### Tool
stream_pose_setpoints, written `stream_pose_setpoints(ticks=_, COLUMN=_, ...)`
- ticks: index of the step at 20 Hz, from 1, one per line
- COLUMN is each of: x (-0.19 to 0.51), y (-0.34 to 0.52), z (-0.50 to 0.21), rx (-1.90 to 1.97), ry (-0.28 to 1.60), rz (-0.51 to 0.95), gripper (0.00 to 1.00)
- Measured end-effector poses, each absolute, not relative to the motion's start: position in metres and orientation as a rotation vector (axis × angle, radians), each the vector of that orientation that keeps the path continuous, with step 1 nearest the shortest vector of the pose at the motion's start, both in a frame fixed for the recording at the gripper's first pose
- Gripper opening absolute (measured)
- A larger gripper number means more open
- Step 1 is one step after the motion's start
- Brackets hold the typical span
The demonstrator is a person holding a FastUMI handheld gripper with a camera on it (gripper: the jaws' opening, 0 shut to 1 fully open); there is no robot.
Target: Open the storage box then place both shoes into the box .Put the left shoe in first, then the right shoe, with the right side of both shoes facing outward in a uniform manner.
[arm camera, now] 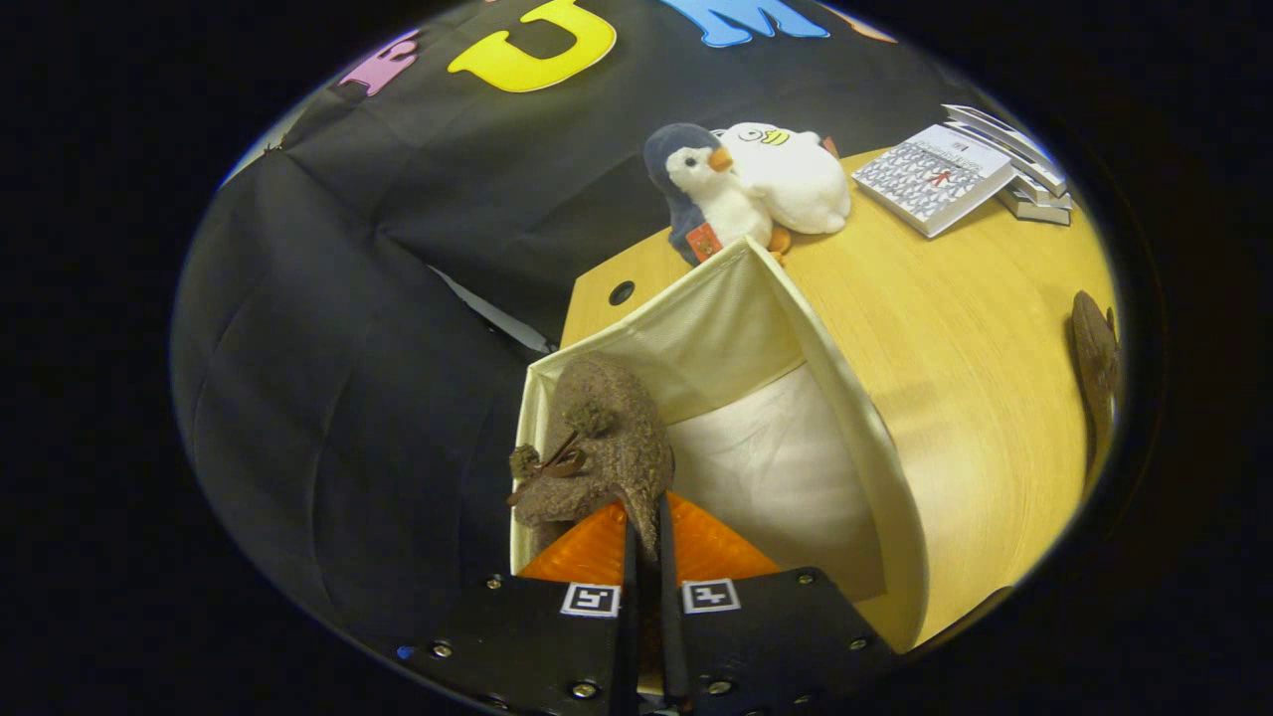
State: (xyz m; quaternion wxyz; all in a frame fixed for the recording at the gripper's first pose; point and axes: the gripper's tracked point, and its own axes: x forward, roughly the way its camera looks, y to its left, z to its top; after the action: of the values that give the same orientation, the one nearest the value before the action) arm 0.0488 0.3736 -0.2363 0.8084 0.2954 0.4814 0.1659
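Shoe in grip: one brown fuzzy shoe (602, 447) with a small bow on it, hanging inside the open box against its left wall.
Gripper: one gripper (646, 557), its two fingers drawn close together and pinching the edge of the shoe between them.
Box: one cream fabric storage box (875, 447), open at the top, standing on the table just ahead of the fingers; the pale lining of its bottom shows to the right of the shoe.
Second shoe: one more brown shoe (1094, 363) lies on the table well apart from the box, to its right; part of it is cut off from sight.
Shoes counted: two, one in the box and one outside.
Table: one light wooden table (975, 398), with one round dark hole (622, 292) near its far left corner.
Soft toys: two, a grey and white penguin (696, 194) and a white plush toy (796, 179), touching each other just beyond the box.
Books: a small stack (1034, 184) near the far right of the table, with one patterned book (930, 177) beside it; the exact count in the stack cannot be told.
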Motion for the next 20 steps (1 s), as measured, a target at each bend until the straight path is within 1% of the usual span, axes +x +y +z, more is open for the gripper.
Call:
stream_pose_setpoints(ticks=1, x=0.047, y=0.378, z=-0.228, rx=0.659, ry=1.017, rz=0.384, gripper=0.14)
stream_pose_setpoints(ticks=3, x=0.051, y=0.378, z=-0.212, rx=0.687, ry=0.988, rz=0.419, gripper=0.6)
stream_pose_setpoints(ticks=5, x=0.055, y=0.37, z=-0.199, rx=0.664, ry=0.953, rz=0.43, gripper=0.99)
stream_pose_setpoints(ticks=6, x=0.057, y=0.363, z=-0.193, rx=0.646, ry=0.935, rz=0.433, gripper=0.98)
stream_pose_setpoints(ticks=15, x=0.057, y=0.257, z=-0.156, rx=0.515, ry=0.792, rz=0.417, gripper=0.97)
stream_pose_setpoints(ticks=20, x=0.054, y=0.175, z=-0.153, rx=0.42, ry=0.749, rz=0.352, gripper=0.97)
